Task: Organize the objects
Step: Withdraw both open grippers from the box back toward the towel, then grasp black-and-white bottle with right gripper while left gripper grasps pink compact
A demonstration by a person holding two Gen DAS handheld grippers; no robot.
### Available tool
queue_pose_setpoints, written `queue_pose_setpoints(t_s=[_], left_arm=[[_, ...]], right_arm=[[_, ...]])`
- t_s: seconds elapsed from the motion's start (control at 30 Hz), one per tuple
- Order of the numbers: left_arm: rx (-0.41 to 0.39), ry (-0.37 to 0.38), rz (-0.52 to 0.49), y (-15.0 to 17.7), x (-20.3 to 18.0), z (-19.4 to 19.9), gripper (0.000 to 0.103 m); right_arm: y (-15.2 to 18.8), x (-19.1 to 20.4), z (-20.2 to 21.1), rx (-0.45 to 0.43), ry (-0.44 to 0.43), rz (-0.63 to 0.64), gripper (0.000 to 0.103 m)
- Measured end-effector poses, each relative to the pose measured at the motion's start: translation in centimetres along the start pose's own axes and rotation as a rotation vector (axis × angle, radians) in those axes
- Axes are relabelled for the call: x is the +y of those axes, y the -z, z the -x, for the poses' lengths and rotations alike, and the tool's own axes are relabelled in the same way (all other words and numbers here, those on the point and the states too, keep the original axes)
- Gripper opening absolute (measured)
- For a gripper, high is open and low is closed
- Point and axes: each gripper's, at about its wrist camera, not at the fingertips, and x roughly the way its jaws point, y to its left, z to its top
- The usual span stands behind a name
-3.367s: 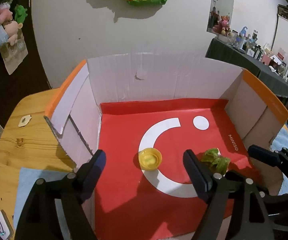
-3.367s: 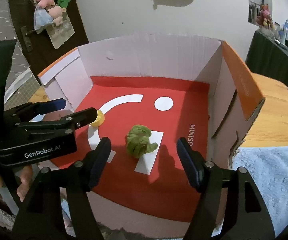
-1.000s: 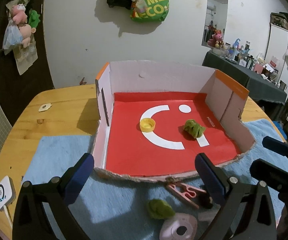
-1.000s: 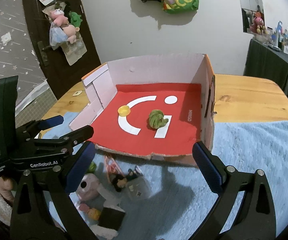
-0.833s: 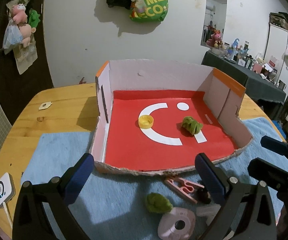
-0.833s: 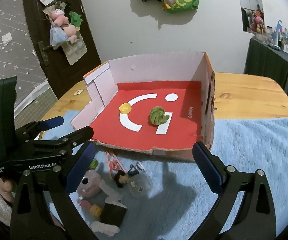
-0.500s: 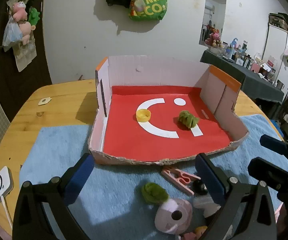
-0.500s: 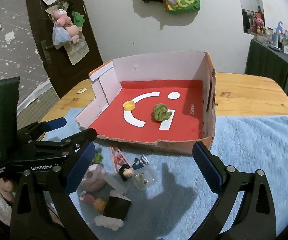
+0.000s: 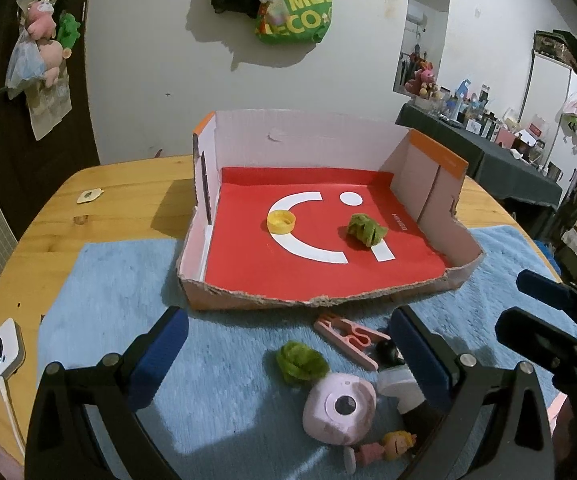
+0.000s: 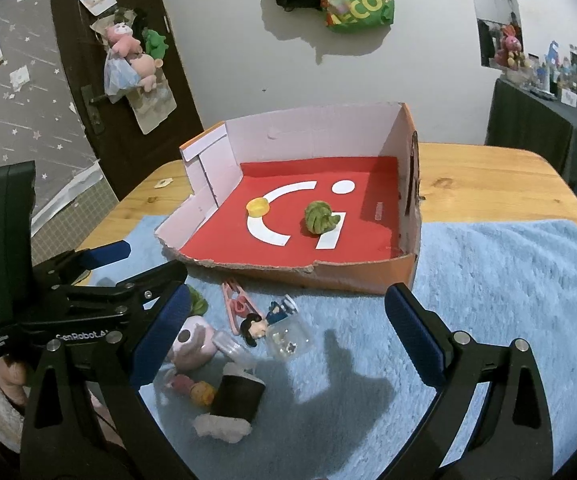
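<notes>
Left wrist view only: a white device (image 9: 1, 354) with a cable lay at the left edge of the wooden tabletop (image 9: 128, 200); a small figure with yellow hair (image 9: 384, 446) lay nearest the camera.
Right wrist view only: a black cylinder (image 10: 238, 398), a clear plastic capsule (image 10: 290, 338) and a dark-haired figurine (image 10: 262, 320) showed on the blue towel (image 10: 488, 280); a hand (image 10: 2, 400) gripped the left tool's handle.
Box: the cardboard box (image 9: 300, 140) stood on the towel, its near wall torn low, with a red sheet with white shapes as its floor.
Inside box: a yellow bottle cap (image 9: 281, 221) and a green crumpled ball (image 9: 366, 229) lay apart on the red sheet.
Outside box: a second green ball (image 9: 300, 362), a pink clothespin (image 9: 348, 338) and a pink round camera-like toy (image 9: 338, 408) lay on the towel before the torn wall.
Writing: "GenRobot.AI" on the left tool body; "MINISO" on the red sheet; part of "MEC" and "ECO" on the green bag (image 9: 294, 12) on the wall.
Left tool (image 9: 292, 354): spread wide, released, nothing between its fingers.
Right tool (image 10: 288, 328): spread wide, released, above the towel.
</notes>
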Motion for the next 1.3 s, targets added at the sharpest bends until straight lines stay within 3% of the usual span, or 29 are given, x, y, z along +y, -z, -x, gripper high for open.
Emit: queue_pose_setpoints(t_s=[0.43,0.73,0.87,1.3], left_arm=[[0.002,0.025,0.013,1.6,0.7,0.9,0.103],[0.026,0.054,-0.007,2.8,0.2,1.0,0.095],[0.055,0.067,-0.03,3.5,-0.3,0.6,0.087],[0.072,0.074,-0.062,4.6,-0.9,0.1,0.084]], right_arm=[[1.7,0.6,0.4,0.009,0.033,0.026,0.075],[2.9,0.1,0.6,0.02,0.048,0.025,0.06],[3.4,-0.1,0.7,0.024,0.047,0.021,0.059],[5.4,1.3,0.3,0.076,0.02,0.054,0.055]])
